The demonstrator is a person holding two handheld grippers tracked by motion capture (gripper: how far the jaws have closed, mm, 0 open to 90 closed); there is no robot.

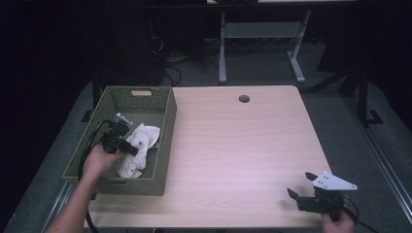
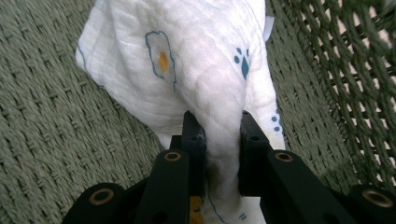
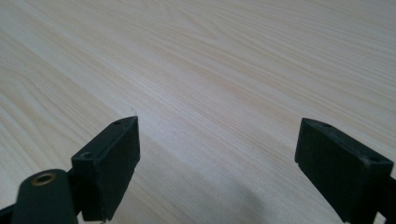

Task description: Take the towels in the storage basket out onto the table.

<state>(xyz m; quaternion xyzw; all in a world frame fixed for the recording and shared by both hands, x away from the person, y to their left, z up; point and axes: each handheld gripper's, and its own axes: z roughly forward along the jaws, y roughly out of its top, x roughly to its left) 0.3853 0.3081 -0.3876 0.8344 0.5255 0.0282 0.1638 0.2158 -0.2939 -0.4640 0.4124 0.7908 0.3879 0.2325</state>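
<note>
Woven olive-green wicker forms the rectangular basket [image 1: 165, 126] at the table's [image 1: 243, 145] left, where the left gripper [image 2: 218, 133] pinches a soft, crinkled white cloth [image 2: 196, 70] with small prints. Rightward on smooth pale woodgrain, the right gripper [image 3: 217, 149] rests with jaws spread.

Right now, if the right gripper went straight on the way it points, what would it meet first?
Probably the bare wooden table: the open right gripper points low across it with nothing between its jaws. Depth is hard to judge.
</note>
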